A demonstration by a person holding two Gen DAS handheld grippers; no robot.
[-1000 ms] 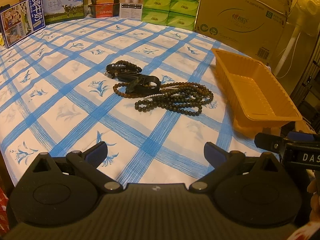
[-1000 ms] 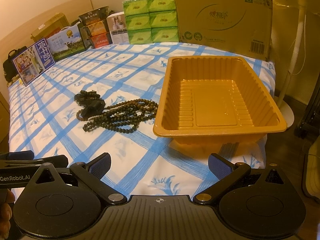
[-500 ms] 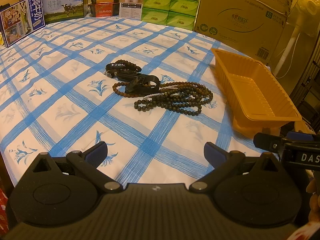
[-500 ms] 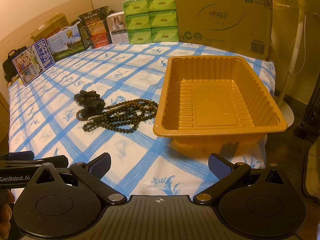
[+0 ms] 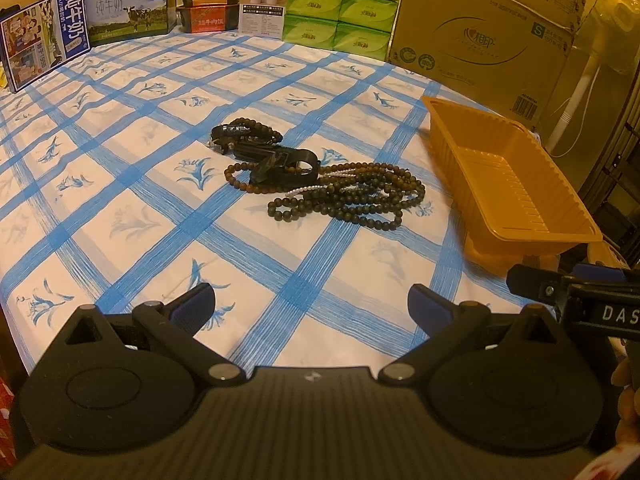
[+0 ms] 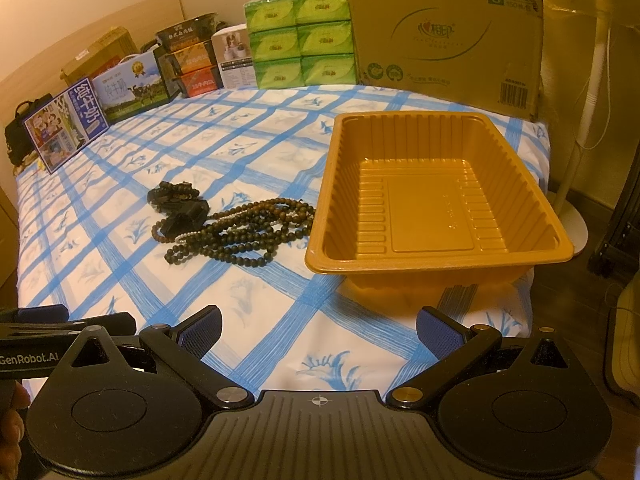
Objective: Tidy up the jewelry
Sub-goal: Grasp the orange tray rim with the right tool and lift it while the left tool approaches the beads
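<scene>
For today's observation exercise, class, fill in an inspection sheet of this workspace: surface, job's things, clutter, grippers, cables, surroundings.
Surface: blue-checked tablecloth, bare near the grippers.
Job's things: dark bead necklaces heaped with a black bracelet left of the orange tray; the tray holds nothing.
Clutter: milk cartons, green tissue packs and a cardboard box along the far edge.
Grippers: left gripper and right gripper open, holding nothing.
Cables: a white cord on the fan stand.
Surroundings: floor at right.

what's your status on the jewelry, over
Left gripper open, right gripper open, both empty. Bead necklaces piled on tablecloth beside orange tray. Path unobstructed.
</scene>
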